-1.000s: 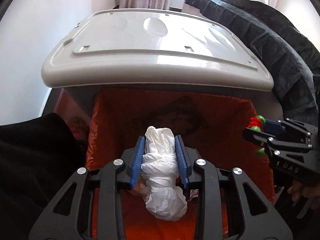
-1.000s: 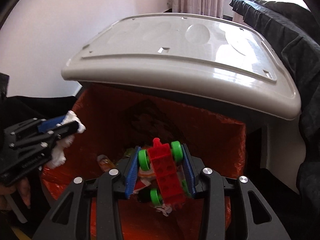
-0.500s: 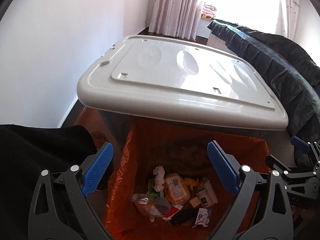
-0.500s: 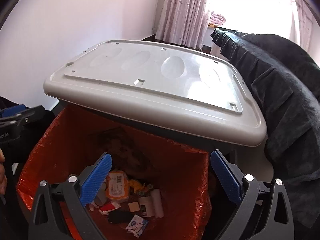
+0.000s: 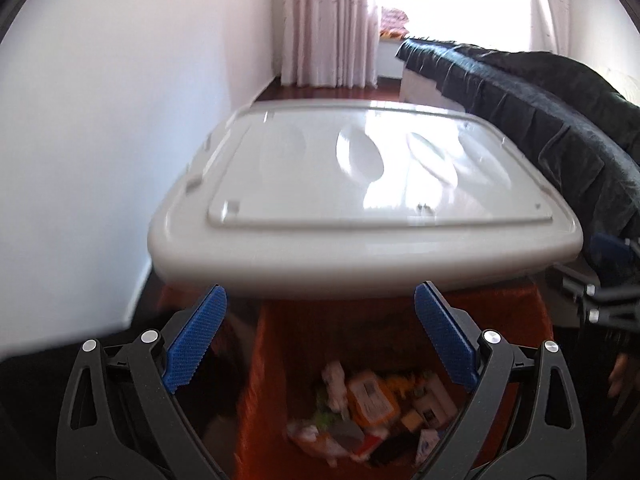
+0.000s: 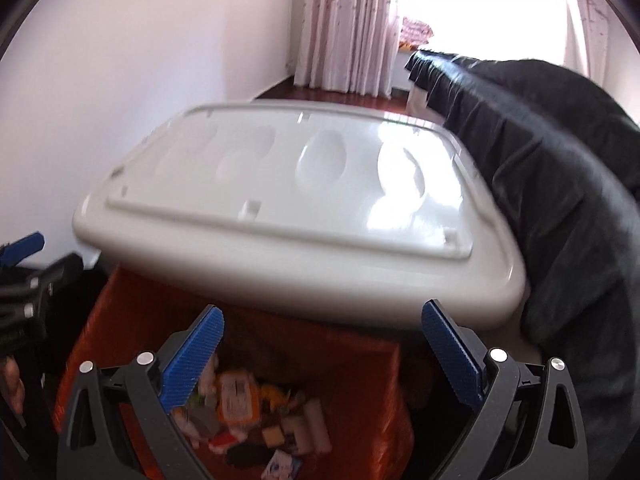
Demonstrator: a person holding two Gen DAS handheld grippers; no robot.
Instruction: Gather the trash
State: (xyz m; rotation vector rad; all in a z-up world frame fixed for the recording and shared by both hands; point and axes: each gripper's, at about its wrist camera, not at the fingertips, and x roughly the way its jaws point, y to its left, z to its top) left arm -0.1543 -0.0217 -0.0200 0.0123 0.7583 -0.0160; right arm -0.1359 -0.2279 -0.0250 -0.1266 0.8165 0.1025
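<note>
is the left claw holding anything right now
No, the left claw is spread wide open with nothing between its blue pads, and the orange-lined trash bin shows through the gap.

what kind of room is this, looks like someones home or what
Probably a room in a home, perhaps a bedroom: pale pink curtains at a bright window, a dark blanket-draped bed or sofa, and an orange-lined trash bin under a grey plastic lid.

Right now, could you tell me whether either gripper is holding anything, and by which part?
Nothing is held: the left gripper and the right gripper are both open and empty above the orange-lined bin.
</note>
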